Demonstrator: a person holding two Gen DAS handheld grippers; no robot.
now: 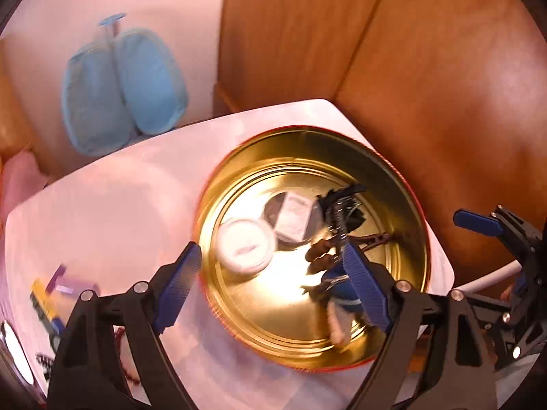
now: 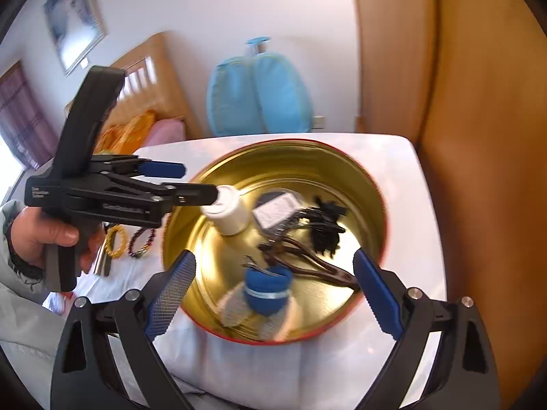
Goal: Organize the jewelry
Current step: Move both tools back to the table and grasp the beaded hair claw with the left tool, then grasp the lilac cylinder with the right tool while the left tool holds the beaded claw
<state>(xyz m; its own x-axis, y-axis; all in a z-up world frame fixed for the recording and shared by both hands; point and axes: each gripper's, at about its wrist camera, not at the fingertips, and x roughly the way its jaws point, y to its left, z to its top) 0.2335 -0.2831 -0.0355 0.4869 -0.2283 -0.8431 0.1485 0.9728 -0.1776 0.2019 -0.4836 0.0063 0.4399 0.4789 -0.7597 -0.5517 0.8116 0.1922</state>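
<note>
Two tongs hang over one gold tin on my white bench, largest thing there, set close so I can drop pieces in from either side. My right tongs are spread wide and empty above its near rim. My left tongs gape too, holding nothing. Inside lie a white jar, a blue pouch, dark hair clips and a packet. Bracelets wait outside, left of the tin, I judge next to go in. Wooden wardrobe beside, bed behind.
</note>
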